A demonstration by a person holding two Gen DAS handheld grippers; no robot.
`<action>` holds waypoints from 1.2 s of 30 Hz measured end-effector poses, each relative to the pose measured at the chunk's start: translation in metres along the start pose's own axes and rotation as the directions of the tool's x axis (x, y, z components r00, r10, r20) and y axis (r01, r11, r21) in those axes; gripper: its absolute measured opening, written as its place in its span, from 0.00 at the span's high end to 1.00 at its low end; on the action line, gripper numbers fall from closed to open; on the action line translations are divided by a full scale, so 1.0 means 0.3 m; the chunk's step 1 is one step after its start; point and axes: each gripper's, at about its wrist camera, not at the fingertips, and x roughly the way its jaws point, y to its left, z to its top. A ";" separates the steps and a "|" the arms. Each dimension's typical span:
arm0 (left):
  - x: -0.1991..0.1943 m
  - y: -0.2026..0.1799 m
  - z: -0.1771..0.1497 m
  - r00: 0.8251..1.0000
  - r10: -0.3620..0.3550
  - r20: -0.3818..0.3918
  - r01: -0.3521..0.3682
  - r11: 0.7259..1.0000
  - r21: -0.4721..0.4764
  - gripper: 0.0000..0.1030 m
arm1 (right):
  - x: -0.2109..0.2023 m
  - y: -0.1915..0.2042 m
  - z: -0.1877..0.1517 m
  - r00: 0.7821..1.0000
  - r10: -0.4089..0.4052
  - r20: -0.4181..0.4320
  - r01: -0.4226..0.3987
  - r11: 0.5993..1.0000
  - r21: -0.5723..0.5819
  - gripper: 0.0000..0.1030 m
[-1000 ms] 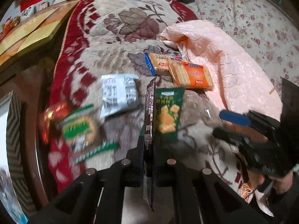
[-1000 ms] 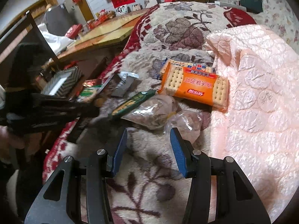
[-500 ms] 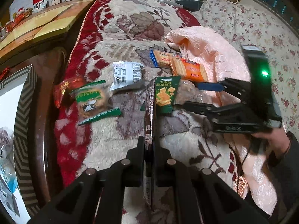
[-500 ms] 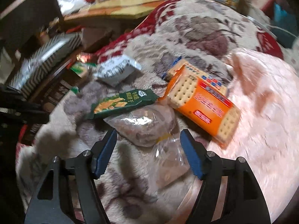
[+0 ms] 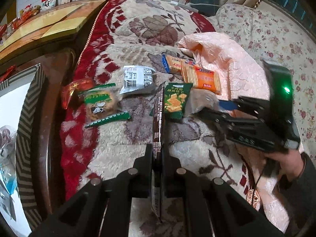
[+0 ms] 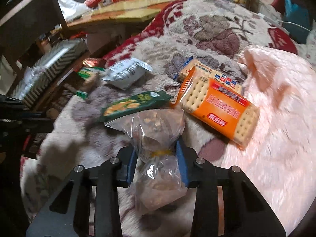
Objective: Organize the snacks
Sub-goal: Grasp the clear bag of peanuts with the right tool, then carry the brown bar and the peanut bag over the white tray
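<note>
My left gripper (image 5: 158,154) is clamped tight on a dark brown snack wrapper (image 5: 159,118), held edge-on between the two black fingers. The wrapper's long axis runs straight away from me along the line of the fingers, its far end pointing toward the green cracker packet (image 5: 175,100) and its near end hanging back past the fingers.

My right gripper (image 6: 158,154) has just been closing, and its blue pads (image 6: 182,158) now pinch a clear plastic bag of brown snacks (image 6: 156,126) at the yellow tie around its neck. The bag's long axis also runs along my fingers: the full, bulging part points away toward the green packet (image 6: 134,104), and the other end lies back between the arms of the gripper. In the left view the same gripper (image 5: 223,108) comes in from the right, a hand (image 5: 286,164) behind it.

On the plush floral blanket (image 5: 122,138) lie an orange cracker pack (image 6: 219,108) with its long axis slanting from upper left to lower right, overlapping a blue-edged cracker pack (image 6: 189,69), a white sachet (image 5: 137,80) and a green-trimmed cookie packet (image 5: 99,102). A pink quilted cloth (image 6: 276,98) lies just right of the crackers, touching the orange pack.
</note>
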 end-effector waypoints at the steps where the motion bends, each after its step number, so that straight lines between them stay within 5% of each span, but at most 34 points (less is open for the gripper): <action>1: -0.008 -0.001 -0.005 1.000 0.003 0.004 -0.003 1.000 -0.003 0.91 | -0.020 0.010 -0.010 1.000 0.000 0.013 -0.001 1.000 0.008 0.66; 12: -0.090 0.011 -0.061 0.998 0.044 0.050 -0.042 0.999 -0.023 0.91 | -0.161 0.154 -0.073 0.993 0.051 0.102 -0.055 0.998 0.034 0.66; 36: -0.311 0.192 -0.125 0.969 0.191 0.154 -0.172 0.977 -0.129 0.91 | -0.150 0.442 0.059 0.986 0.128 0.107 -0.118 0.989 -0.090 0.66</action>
